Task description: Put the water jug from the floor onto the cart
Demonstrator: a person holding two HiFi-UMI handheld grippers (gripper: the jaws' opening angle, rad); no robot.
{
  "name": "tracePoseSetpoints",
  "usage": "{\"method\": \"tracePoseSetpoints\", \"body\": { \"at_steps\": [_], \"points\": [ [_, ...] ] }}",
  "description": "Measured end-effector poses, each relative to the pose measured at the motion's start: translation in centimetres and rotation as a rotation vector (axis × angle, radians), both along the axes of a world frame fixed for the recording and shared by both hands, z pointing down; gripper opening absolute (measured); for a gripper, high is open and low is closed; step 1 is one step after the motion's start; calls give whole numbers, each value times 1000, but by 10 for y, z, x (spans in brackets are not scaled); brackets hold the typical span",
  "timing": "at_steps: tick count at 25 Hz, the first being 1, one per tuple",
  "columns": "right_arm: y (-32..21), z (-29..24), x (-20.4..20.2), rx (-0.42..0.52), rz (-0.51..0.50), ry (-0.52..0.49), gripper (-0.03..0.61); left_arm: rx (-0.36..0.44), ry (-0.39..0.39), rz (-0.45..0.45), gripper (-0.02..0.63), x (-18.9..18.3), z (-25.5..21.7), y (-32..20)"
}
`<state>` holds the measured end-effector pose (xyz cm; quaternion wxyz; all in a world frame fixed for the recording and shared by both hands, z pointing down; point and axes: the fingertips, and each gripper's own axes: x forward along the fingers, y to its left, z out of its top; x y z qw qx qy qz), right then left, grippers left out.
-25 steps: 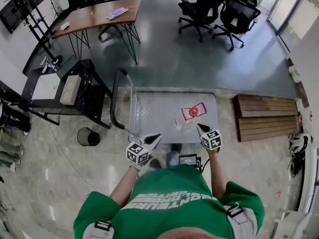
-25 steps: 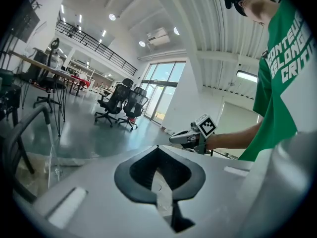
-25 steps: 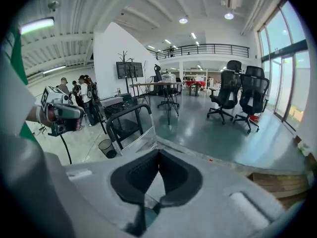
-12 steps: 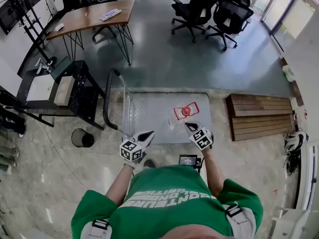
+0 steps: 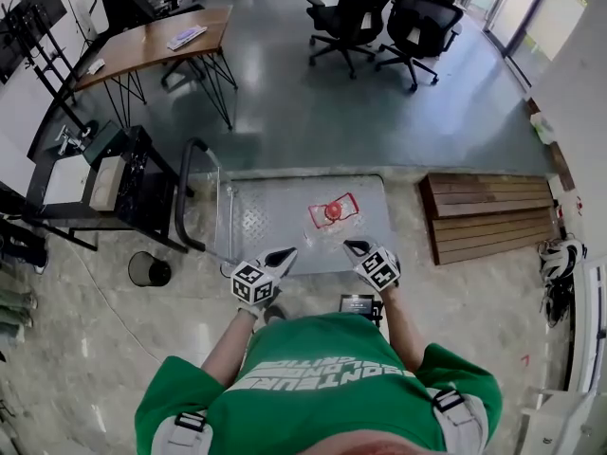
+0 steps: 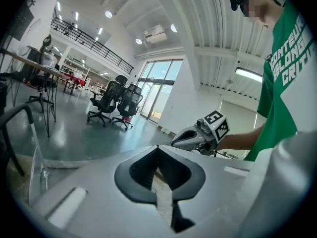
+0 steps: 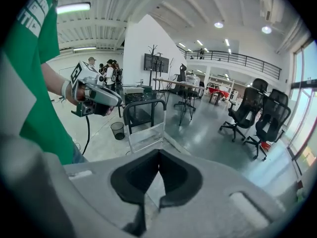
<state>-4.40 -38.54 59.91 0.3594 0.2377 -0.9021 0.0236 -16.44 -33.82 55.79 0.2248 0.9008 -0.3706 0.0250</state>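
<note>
Left claw [image 5: 285, 252] hovering at near edge of cart [image 5: 256, 218], jaws pressing together, gripping nothing
Right claw [image 5: 353, 246] hanging beside it, apart, jaws likewise meeting tip to tip, holding nothing
Water jug [image 5: 332, 211] sitting on cart deck just ahead of both claws, between them, nearer right claw, touching neither
Cart handle [image 5: 187, 192] standing well off to left of left claw

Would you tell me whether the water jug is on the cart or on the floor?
On the cart: the head view shows the water jug resting on the cart, on its grey metal deck, right of the push handle.
</note>
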Motion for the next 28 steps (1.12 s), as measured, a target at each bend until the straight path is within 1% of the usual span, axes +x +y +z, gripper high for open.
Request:
{"method": "tracePoseSetpoints", "body": {
  "at_steps": [6,12,16,28],
  "points": [
    [-2,0,32,-11,27,-43,-8,-9,-11,15,8,38,1,-4],
    [1,8,64,-25,59,-51,-8,-21,-19,39,9,66,3,2],
    [4,13,73,-29,72,-52,-8,-29,-28,48,9,72,6,7],
    [11,11,64,-41,61,-68,-8,-31,-38,44,8,68,7,11]
  ]
}}
